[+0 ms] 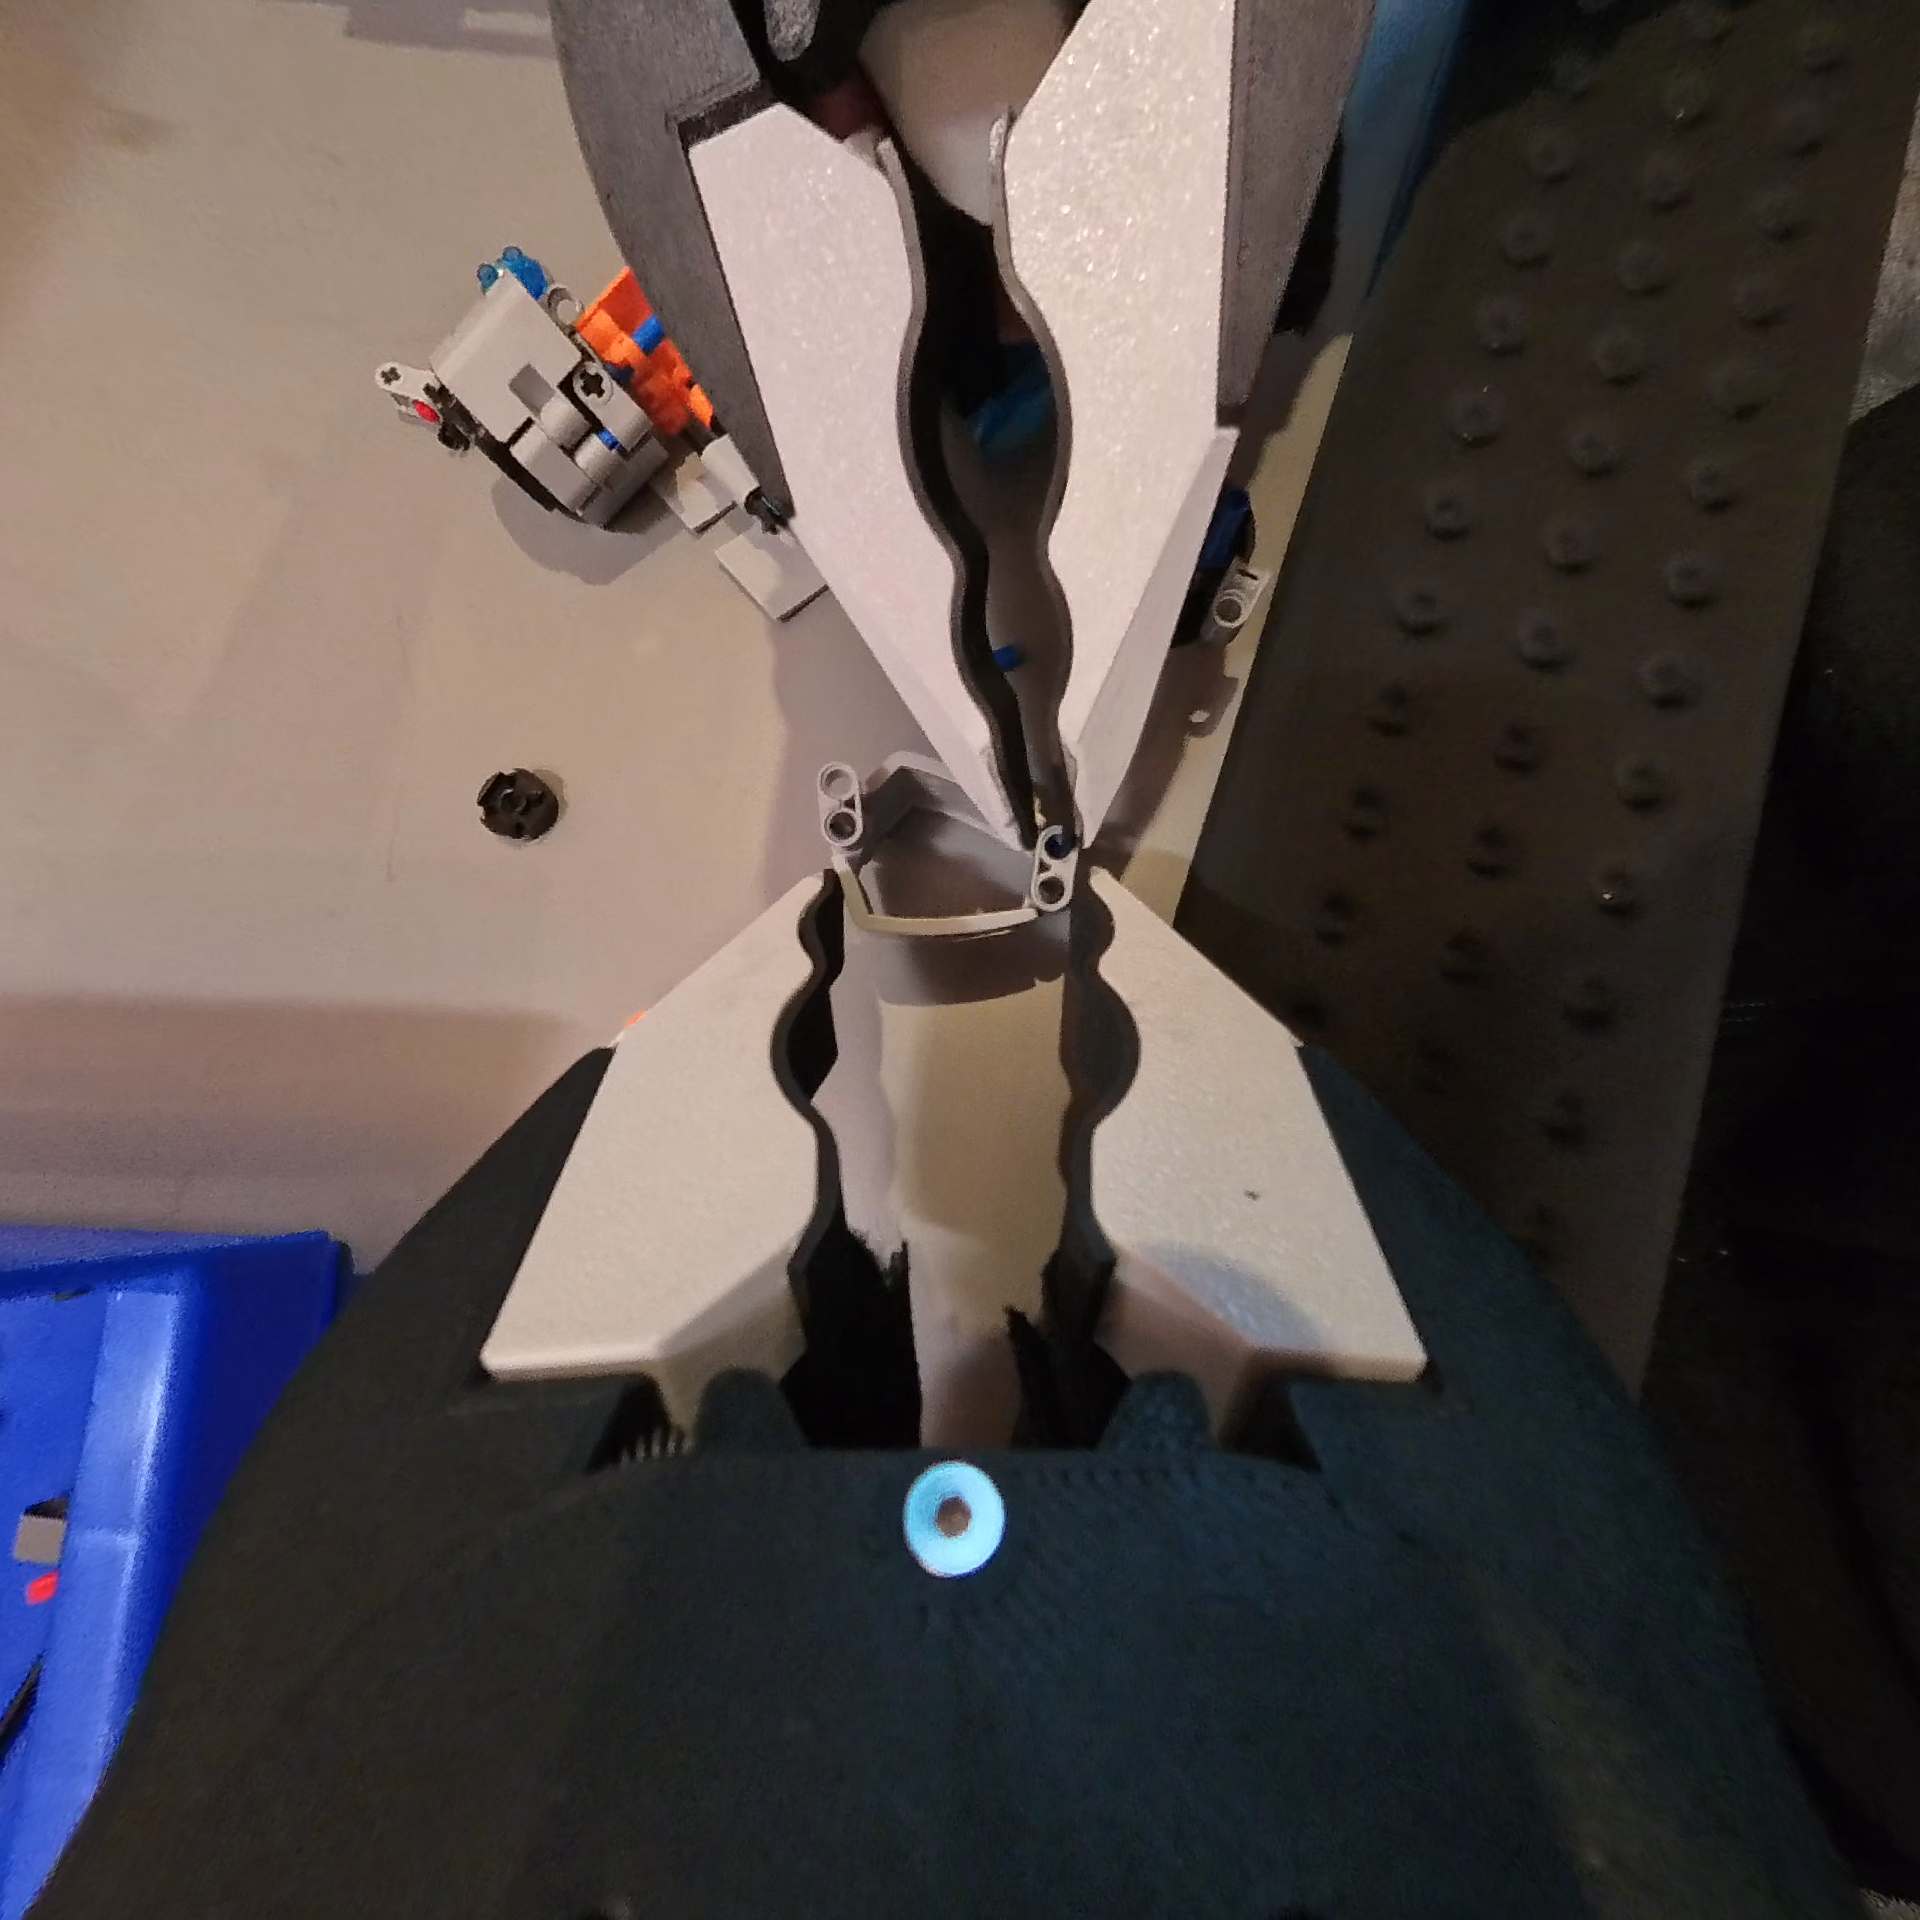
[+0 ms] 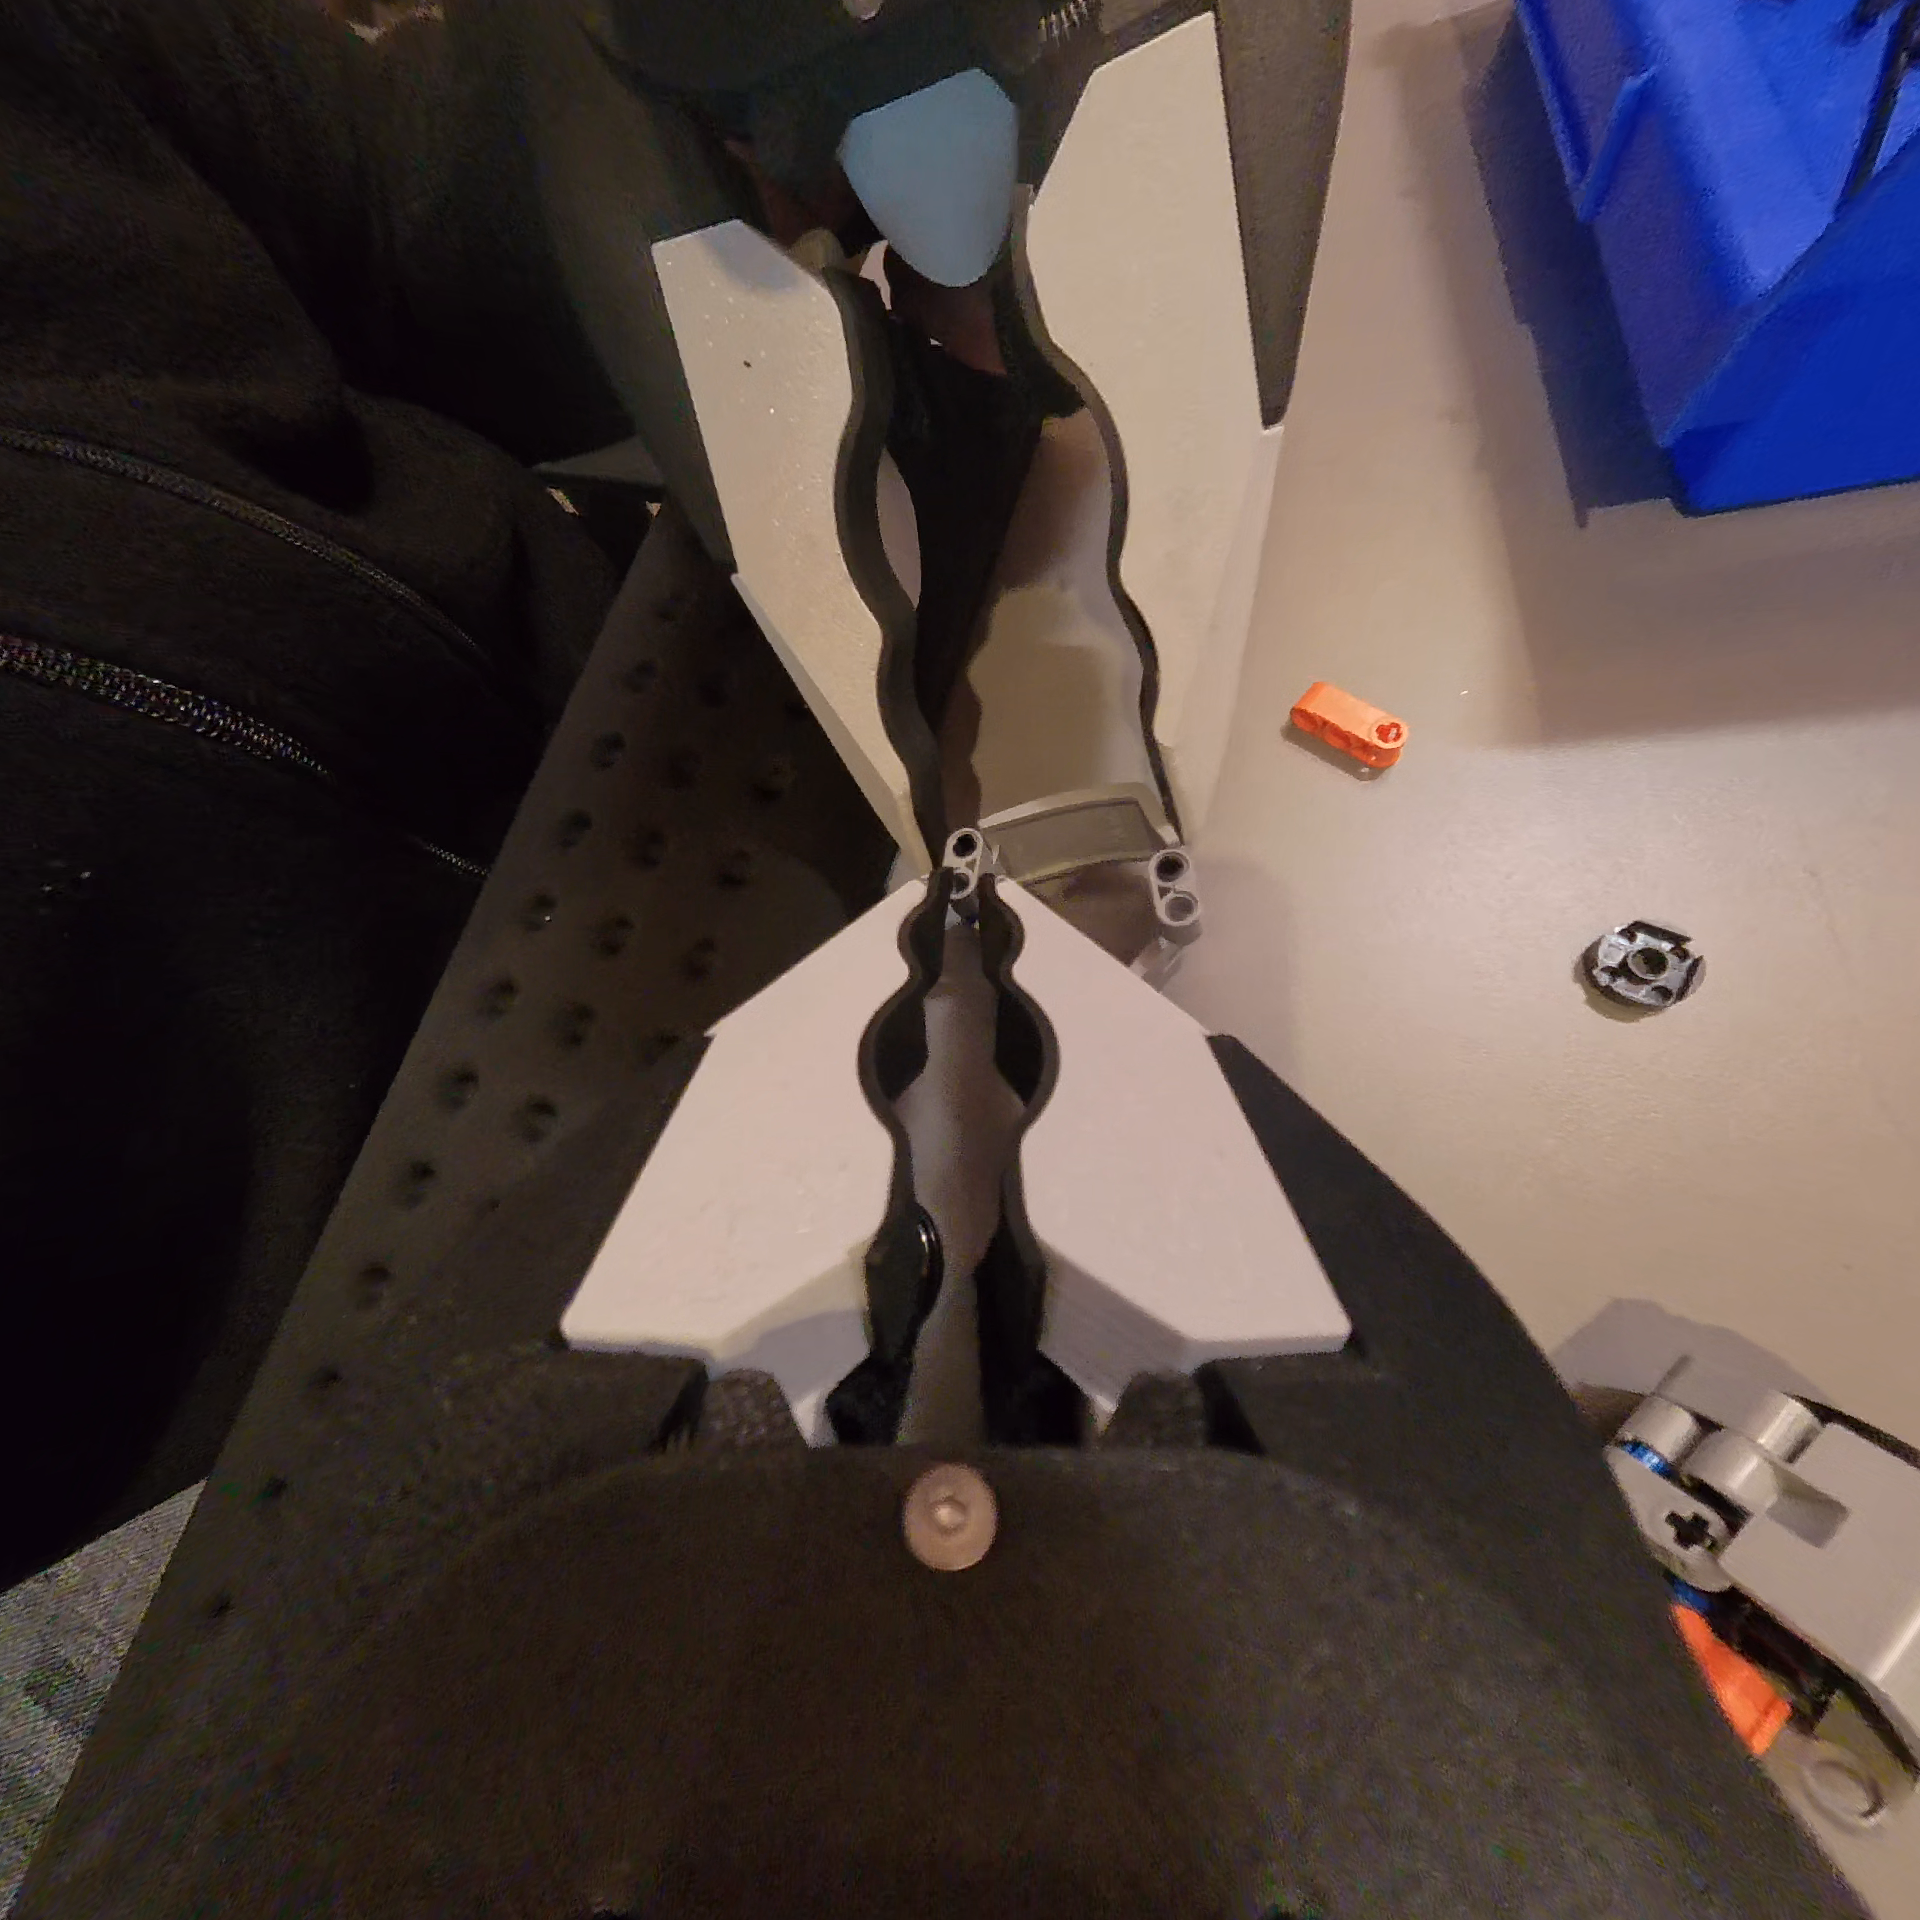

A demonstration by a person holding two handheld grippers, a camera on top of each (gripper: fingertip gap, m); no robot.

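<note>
A grey curved panel piece [image 1: 935, 923] has a small grey two-hole connector at each end. My left gripper [image 1: 956, 894] is shut across the panel's width and holds it above the pale table. My right gripper [image 2: 961, 899] comes from the opposite side and is shut on one connector [image 2: 966, 847], which also shows in the left wrist view [image 1: 1051, 873]. The other connector [image 2: 1174, 883] is free. The right wrist view shows the panel [image 2: 1070, 831] between the left gripper's fingers [image 2: 1049, 821]. The right gripper [image 1: 1049, 821] shows in the left wrist view, tip to tip with mine.
A grey and orange brick assembly [image 1: 551, 405] [image 2: 1766, 1538] lies on the table. Near it lie a black round piece [image 1: 520, 802] [image 2: 1640, 966] and an orange connector [image 2: 1351, 724]. There is a blue bin [image 1: 156, 1455] [image 2: 1714, 260], a dark perforated mat [image 1: 1507, 623] [image 2: 520, 1039], and a black zipped bag [image 2: 208, 727]. Only a small space, under 4 cm, lies between the two pairs of fingers. The left tips stand about 8 cm off the black round piece [image 1: 520, 802]. It is also in sight in the right wrist view [image 2: 1641, 961].
</note>
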